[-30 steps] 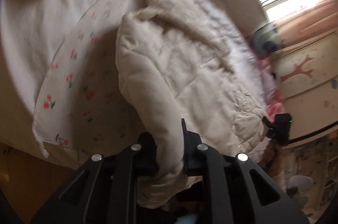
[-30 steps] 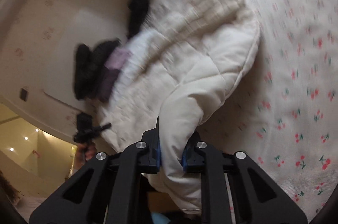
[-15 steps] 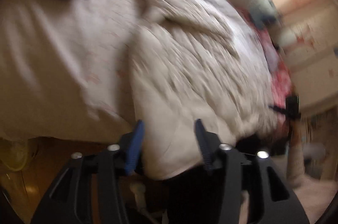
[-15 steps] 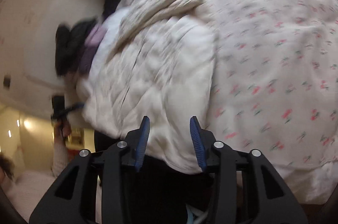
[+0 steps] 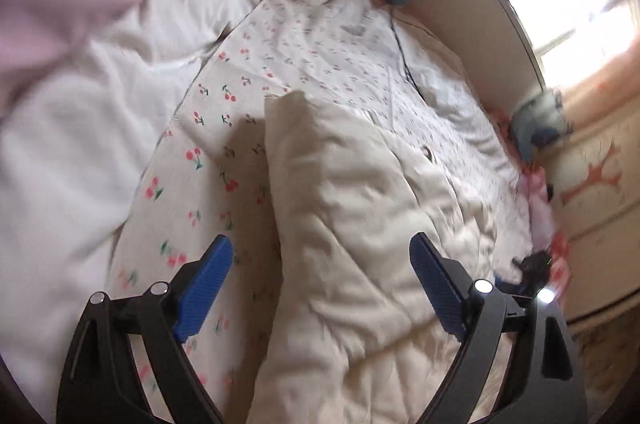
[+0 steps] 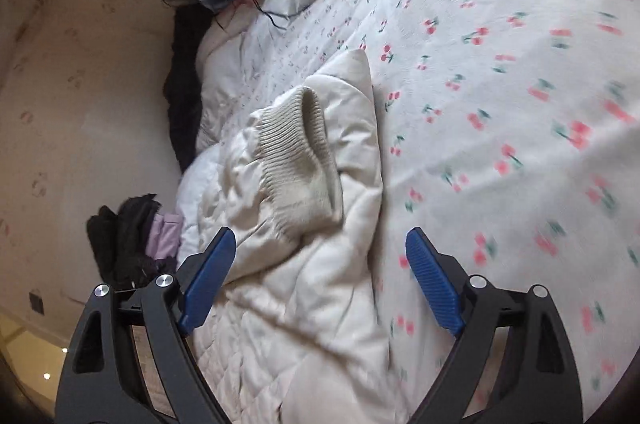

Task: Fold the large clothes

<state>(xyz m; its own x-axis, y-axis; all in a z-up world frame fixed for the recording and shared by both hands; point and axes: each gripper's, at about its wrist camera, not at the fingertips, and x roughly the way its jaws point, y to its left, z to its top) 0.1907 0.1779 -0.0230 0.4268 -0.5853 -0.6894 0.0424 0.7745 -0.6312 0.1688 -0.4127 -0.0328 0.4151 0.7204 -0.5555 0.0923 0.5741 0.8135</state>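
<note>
The cream quilted jacket lies spread on the bed, on top of the cherry-print sheet, its ribbed cuff folded over the body in the right wrist view. The left gripper has just been opening, blue fingers spread wide above the fabric, nothing pinched between them. The right gripper has just been opening too, jaws apart over the jacket, gripping nothing. A pile of dark clothes sits beside the jacket.

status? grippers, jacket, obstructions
Left gripper and right gripper open, jaws just opened, nothing clamped. Cream quilted jacket lies folded on cherry-print bedspread. Nothing in the way.
</note>
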